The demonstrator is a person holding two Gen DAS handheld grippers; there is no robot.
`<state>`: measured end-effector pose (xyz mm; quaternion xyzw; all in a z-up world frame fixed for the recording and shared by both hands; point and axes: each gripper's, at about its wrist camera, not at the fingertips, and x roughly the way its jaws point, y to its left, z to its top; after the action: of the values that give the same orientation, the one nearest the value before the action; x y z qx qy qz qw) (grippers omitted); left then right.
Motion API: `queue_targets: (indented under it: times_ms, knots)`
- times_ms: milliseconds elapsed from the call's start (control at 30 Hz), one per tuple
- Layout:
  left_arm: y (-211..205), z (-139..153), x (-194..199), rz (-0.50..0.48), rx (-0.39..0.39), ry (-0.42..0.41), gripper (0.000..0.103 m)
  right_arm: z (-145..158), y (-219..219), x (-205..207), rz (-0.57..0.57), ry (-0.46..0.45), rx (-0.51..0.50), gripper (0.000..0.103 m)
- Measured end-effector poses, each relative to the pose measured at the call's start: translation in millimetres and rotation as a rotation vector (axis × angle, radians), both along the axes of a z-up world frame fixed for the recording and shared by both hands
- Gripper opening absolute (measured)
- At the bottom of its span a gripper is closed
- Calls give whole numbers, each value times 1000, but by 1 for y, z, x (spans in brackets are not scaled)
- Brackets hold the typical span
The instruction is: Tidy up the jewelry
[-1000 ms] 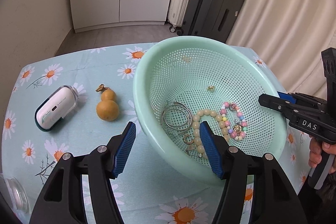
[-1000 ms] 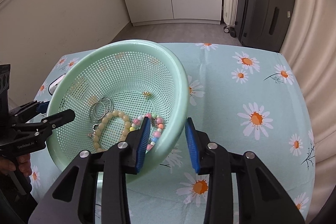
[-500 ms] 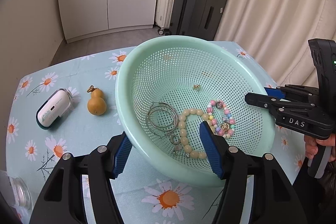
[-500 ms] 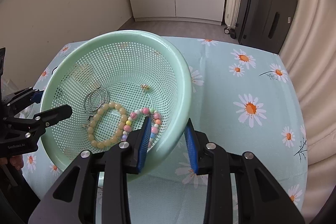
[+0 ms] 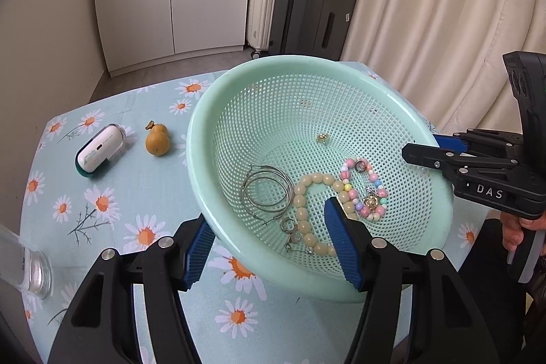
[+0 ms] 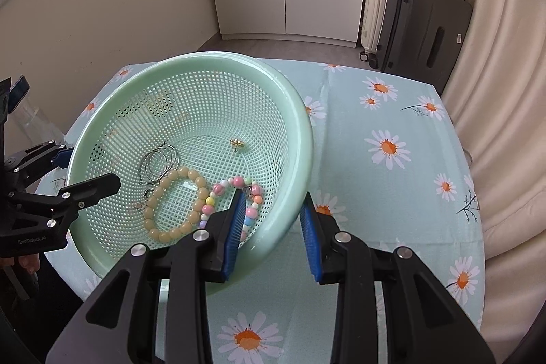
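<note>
A mint-green mesh basket (image 5: 433,227) (image 6: 300,125) is held lifted and tilted above the daisy tablecloth. My left gripper (image 5: 269,248) straddles its near wall, one jaw inside, one outside. My right gripper (image 6: 273,227) is shut on the opposite wall the same way. Inside lie a cream bead bracelet (image 5: 302,210) (image 6: 160,193), a pastel bead bracelet (image 5: 375,190) (image 6: 232,186), silver hoop earrings (image 5: 266,190) (image 6: 160,159) and a small gold earring (image 5: 322,137) (image 6: 236,143).
On the table to the left lie a small gourd (image 5: 157,142) and a white earbud case (image 5: 99,152). A clear glass (image 5: 24,265) stands at the near left edge. Suitcases (image 6: 423,32) and a white cabinet stand behind the table.
Both grippers have raised and tilted the basket further, and the jewelry has slid toward its lower side. The table has dropped farther below.
</note>
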<state>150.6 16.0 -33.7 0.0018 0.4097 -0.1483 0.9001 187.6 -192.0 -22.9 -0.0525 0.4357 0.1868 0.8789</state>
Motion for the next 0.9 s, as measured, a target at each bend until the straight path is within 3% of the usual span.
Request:
queue_targets:
  times_ms: [300, 800, 900]
  knots:
    - [-1, -7, -23, 2, 2, 14, 61, -11, 1, -18, 2, 25, 2, 34]
    - [2, -28, -19, 26, 36, 54, 62, -25, 4, -24, 10, 56, 19, 35]
    - [8, -27, -20, 68, 64, 43, 76, -25, 4, -25, 8, 59, 17, 40]
